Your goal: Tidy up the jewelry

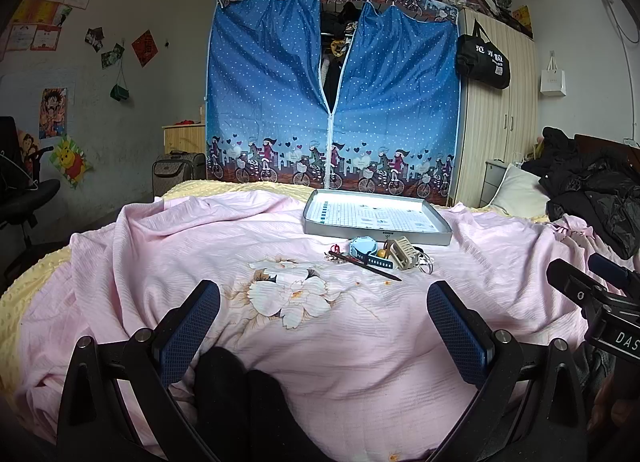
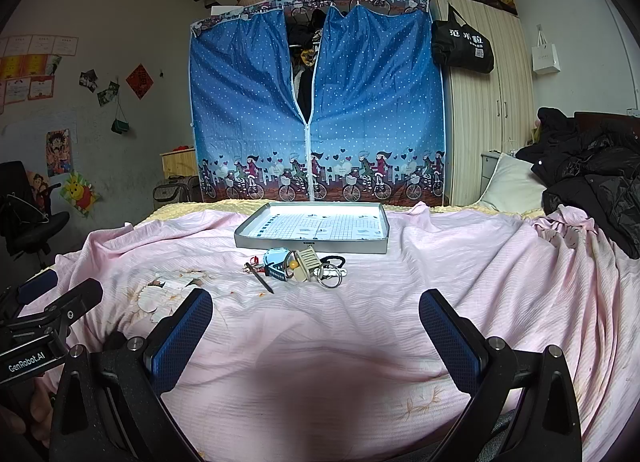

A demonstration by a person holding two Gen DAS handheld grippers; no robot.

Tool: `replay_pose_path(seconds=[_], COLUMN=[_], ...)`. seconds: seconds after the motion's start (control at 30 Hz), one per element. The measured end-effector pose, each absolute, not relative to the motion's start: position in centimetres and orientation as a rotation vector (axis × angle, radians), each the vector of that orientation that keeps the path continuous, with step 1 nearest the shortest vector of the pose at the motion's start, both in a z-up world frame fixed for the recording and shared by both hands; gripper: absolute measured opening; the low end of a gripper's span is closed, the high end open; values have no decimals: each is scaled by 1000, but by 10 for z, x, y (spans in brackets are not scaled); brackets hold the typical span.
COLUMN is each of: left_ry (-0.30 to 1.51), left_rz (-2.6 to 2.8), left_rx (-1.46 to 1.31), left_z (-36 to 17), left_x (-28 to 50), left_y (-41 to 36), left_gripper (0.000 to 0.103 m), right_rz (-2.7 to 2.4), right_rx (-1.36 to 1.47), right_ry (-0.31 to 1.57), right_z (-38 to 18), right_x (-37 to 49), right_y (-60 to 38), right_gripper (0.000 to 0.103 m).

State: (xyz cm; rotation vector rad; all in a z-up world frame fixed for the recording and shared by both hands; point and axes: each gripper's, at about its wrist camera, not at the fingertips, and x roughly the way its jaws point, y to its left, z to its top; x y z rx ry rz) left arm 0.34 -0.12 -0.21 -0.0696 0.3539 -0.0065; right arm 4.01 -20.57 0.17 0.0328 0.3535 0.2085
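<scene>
A small heap of jewelry and hair accessories (image 2: 298, 264) lies on the pink floral bedspread (image 2: 440, 262), just in front of the shallow grey cardboard tray (image 2: 312, 246) with a printed grid lining. In the right wrist view the heap sits above the gap between the fingers and slightly left of centre; in the left wrist view (image 1: 380, 256) it sits upper right of centre. Both grippers are well short of it, and which is nearer is hard to judge.

The longest piece is a dark slim hair stick (image 2: 261, 280), lying diagonally, its near tip pointing toward the lower right of the frame. Beside it are a pale blue round item (image 2: 277, 256), a beige claw hair clip (image 2: 308, 260), silver rings (image 2: 332, 280) and a black hair tie (image 2: 334, 260).

The right gripper (image 2: 316, 326) has its blue-padded fingers spread wide with nothing between them. The left gripper (image 1: 324, 322) is likewise spread and empty; dark fabric shows low in its view.

Nothing appears to be in the tray yet, so the sorting seems not yet begun. Behind the bed stands a blue polka-dot fabric wardrobe (image 2: 316, 101), its zip partly undone, with a pale wooden wardrobe (image 2: 480, 101) at right and black jackets (image 2: 592, 181) piled at the right edge.
</scene>
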Motion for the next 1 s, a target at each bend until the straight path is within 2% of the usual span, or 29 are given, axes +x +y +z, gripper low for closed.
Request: replay_pose_path(seconds=[1.0], left_ry=[354], left_rz=[-7], left_rx=[-66], left_z=[-1], left_x=[3], left_y=[-1], left_gripper=[101], right_rz=[209], right_rx=[36], right_ry=[355], right_z=[1], right_x=[40], right_y=[-206], right_gripper=[103])
